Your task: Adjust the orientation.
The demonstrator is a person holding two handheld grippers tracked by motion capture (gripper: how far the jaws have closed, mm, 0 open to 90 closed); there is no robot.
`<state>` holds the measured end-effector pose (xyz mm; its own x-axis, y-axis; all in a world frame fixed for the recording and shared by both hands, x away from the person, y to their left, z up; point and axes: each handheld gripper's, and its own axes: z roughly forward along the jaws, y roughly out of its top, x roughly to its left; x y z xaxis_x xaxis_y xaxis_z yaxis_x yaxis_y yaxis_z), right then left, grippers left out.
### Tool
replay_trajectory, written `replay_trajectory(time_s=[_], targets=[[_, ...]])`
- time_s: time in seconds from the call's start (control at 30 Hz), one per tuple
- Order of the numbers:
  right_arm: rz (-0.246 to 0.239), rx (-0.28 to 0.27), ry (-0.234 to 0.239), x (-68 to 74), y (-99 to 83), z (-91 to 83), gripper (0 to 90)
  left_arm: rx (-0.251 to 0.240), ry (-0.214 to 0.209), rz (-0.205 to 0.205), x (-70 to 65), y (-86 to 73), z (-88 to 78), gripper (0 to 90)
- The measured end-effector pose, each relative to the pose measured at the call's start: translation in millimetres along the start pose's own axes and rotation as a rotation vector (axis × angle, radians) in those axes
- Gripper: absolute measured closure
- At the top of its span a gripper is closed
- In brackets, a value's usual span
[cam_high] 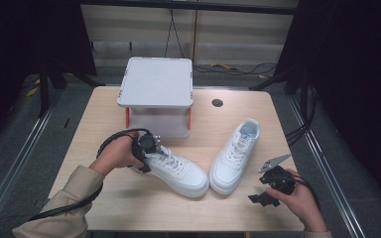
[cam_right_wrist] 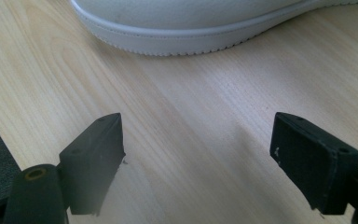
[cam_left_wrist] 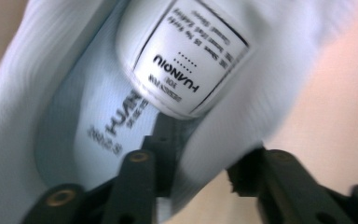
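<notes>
Left shoe (cam_high: 173, 171) collar pinched by left gripper (cam_high: 148, 148), may slip; right gripper (cam_high: 265, 196) open at four o'clock.

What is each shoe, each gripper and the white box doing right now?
Left shoe: flat on the table, laced, heel wall between the left gripper's jaws.
Right shoe: flat on the table, laced, untouched.
Left gripper: one jaw inside the left shoe, one outside, around its heel wall.
Right gripper: open, nothing between its jaws, low over the table.
White box: upright at the table's far side, lid on.
</notes>
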<state>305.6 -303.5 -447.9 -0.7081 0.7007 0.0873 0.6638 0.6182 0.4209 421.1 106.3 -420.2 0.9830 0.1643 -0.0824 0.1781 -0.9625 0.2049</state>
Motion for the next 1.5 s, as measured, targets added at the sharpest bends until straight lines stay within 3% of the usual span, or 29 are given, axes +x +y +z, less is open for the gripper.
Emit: replay_trajectory(time_s=[0.1,0.13,0.23,0.27,0.3,0.33,0.37,0.47,0.53,0.57,0.63,0.67,0.7,0.73,0.77,0.83,1.13,1.33,1.47,1.5], targets=[[-0.004,-0.009,0.002,0.4,0.4,-1.2,17.1,-0.016,0.011,-0.04,-9.3,-2.3,-19.8,76.8],[-0.006,-0.011,0.002,0.4,0.5,-1.3,17.1,-0.036,-0.001,-0.069,-9.9,-4.5,-29.6,78.0],[-0.017,-0.018,0.0,1.8,1.8,-2.3,17.1,-0.104,0.017,-0.161,-9.6,-12.3,-46.8,81.2],[-0.021,-0.019,-0.001,2.0,2.2,-2.6,17.1,-0.12,0.04,-0.203,-8.5,-15.2,-52.4,81.5],[-0.018,-0.018,0.0,2.6,2.7,-3.1,17.1,-0.12,0.04,-0.203,-8.5,-15.2,-52.4,81.8],[-0.016,-0.02,0.001,3.0,3.0,-3.6,17.1,-0.115,0.121,-0.26,-3.1,-23.1,-61.7,82.0],[-0.022,-0.026,-0.002,2.6,3.1,-3.6,17.1,-0.116,0.142,-0.295,-0.2,-27.2,-64.5,82.0],[-0.027,-0.027,-0.003,2.3,3.0,-4.0,17.1,-0.132,0.182,-0.353,3.9,-33.0,-60.4,81.8],[-0.022,-0.028,-0.003,2.1,3.1,-4.1,17.1,-0.124,0.178,-0.371,3.5,-32.9,-53.2,81.6],[-0.016,-0.023,-0.002,1.7,3.1,-4.2,17.1,-0.114,0.16,-0.41,2.2,-32.0,-46.7,80.7],[-0.019,-0.025,-0.002,1.7,3.0,-4.1,17.1,-0.068,0.13,-0.41,-5.6,-29.9,-25.3,80.0],[-0.019,-0.025,-0.002,1.7,3.0,-4.1,17.1,-0.068,0.13,-0.41,-5.6,-29.9,-25.3,79.7],[-0.02,-0.026,-0.002,1.8,3.0,-4.2,17.0,-0.061,0.108,-0.392,-8.0,-30.5,-16.9,79.7],[-0.022,-0.027,-0.003,2.0,3.3,-4.2,17.1,-0.068,0.057,-0.377,-12.9,-30.3,-1.0,79.1],[-0.026,-0.028,-0.003,2.1,3.4,-3.9,17.1,-0.065,0.056,-0.367,-15.1,-29.5,3.3,78.5],[-0.029,-0.029,0.001,2.2,3.4,-3.6,17.1,-0.063,0.075,-0.354,-18.3,-26.9,3.4,77.9],[-0.016,-0.019,0.003,2.0,2.5,-2.9,17.1,-0.056,0.064,-0.333,-16.5,-28.8,5.0,74.4],[-0.023,-0.026,0.004,2.3,2.6,-4.0,17.1,-0.055,0.072,-0.347,-18.4,-28.8,4.8,77.8],[-0.017,-0.03,0.004,2.1,2.0,-4.8,17.1,-0.03,0.102,-0.385,-20.3,-25.3,3.3,81.7],[-0.017,-0.03,0.006,1.9,1.8,-4.9,17.1,-0.039,0.106,-0.379,-20.5,-25.9,1.4,81.9]])
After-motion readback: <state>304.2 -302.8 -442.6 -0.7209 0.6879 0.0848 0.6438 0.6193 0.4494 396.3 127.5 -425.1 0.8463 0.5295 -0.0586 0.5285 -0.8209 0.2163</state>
